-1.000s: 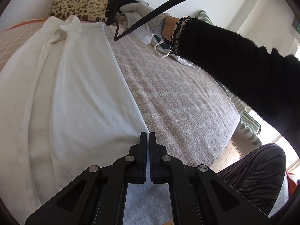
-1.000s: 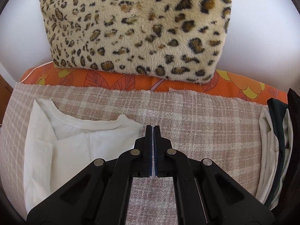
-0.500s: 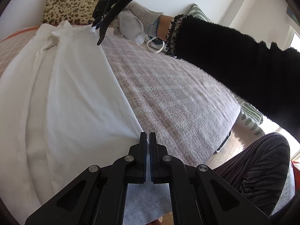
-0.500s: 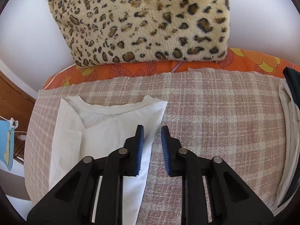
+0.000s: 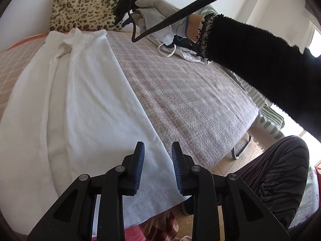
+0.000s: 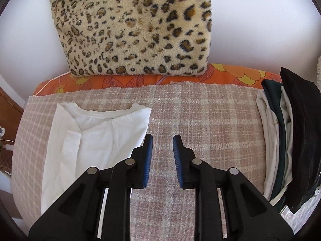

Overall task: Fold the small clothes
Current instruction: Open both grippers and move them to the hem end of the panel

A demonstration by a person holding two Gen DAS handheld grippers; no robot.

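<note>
A white T-shirt point(image 5: 84, 108) lies folded lengthwise on the plaid bed cover point(image 5: 180, 100), collar toward the leopard pillow. My left gripper point(image 5: 157, 150) hovers over the shirt's bottom right corner; its jaws are opening and nothing is pinched between them. In the right wrist view the shirt's collar end point(image 6: 96, 134) lies at the left. My right gripper point(image 6: 162, 138) hangs just right of the shirt's folded edge, over bare plaid cover; its jaws are opening with nothing between them. The right gripper and its gloved hand point(image 5: 152, 6) also show at the top of the left wrist view.
A leopard-print pillow point(image 6: 136, 26) leans on the wall at the bed's head, over an orange flowered sheet point(image 6: 120, 81). A pile of dark and pale clothes point(image 6: 289, 136) lies at the right. A black sleeve point(image 5: 260, 68) crosses above the bed. The bed's edge and wooden floor point(image 5: 236, 160) are near.
Both grippers went from shut to open and let go of the shirt's folded edge. The right one lifted and drew off to the right of the collar; the left rose slightly.
</note>
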